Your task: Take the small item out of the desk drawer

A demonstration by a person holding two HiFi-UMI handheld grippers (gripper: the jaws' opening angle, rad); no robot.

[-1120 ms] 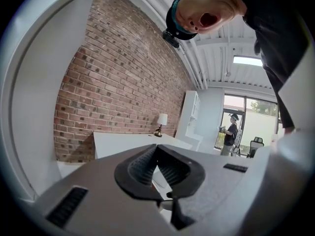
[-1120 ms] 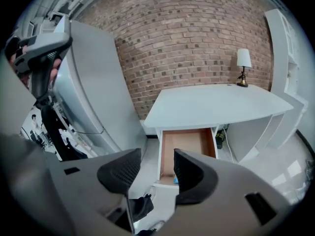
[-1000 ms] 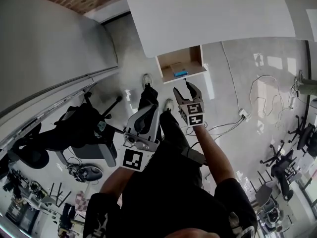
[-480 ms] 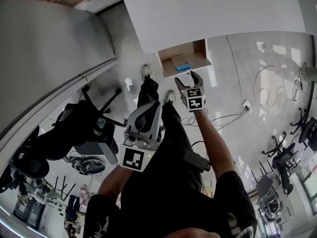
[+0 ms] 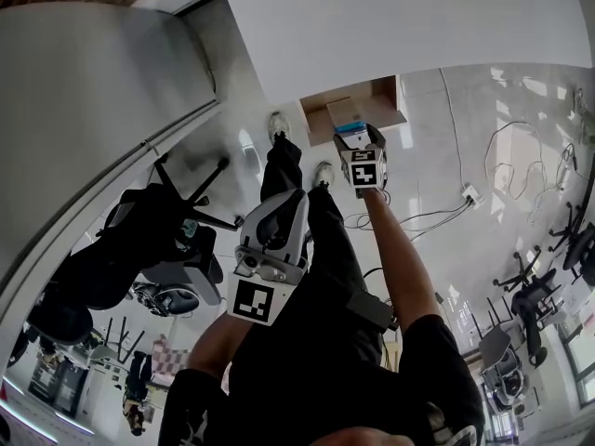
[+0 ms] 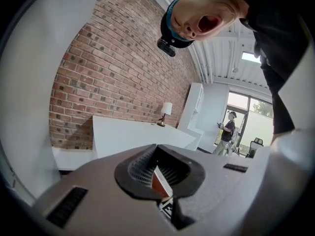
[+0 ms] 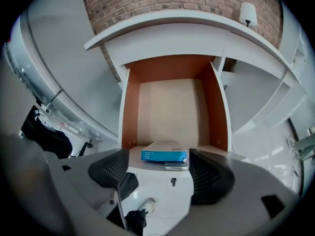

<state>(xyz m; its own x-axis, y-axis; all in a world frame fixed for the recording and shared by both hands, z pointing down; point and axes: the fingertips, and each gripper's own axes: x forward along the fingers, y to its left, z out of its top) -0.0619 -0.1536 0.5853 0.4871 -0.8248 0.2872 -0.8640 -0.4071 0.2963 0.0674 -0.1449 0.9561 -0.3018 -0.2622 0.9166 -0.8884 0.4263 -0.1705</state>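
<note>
Head view: right gripper (image 5: 360, 147) is at the open drawer (image 5: 383, 100) under the counter (image 5: 390, 26); left gripper (image 5: 275, 221) hangs by the waist.

Left gripper view: fingers (image 6: 140, 163) closed, empty.

Right gripper view: fingers (image 7: 209, 178) opening, with the blue box (image 7: 165, 154) at the drawer's front edge between them, untouched. Advance level, then squeeze its ends.

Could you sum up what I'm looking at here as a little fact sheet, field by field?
Drawer: open, under the white desk
Inside: a small blue box near the front edge
Right gripper: at the drawer front, jaws opening, the box framed between them but not gripped
Left gripper: away from the drawer, jaws together, empty
</note>
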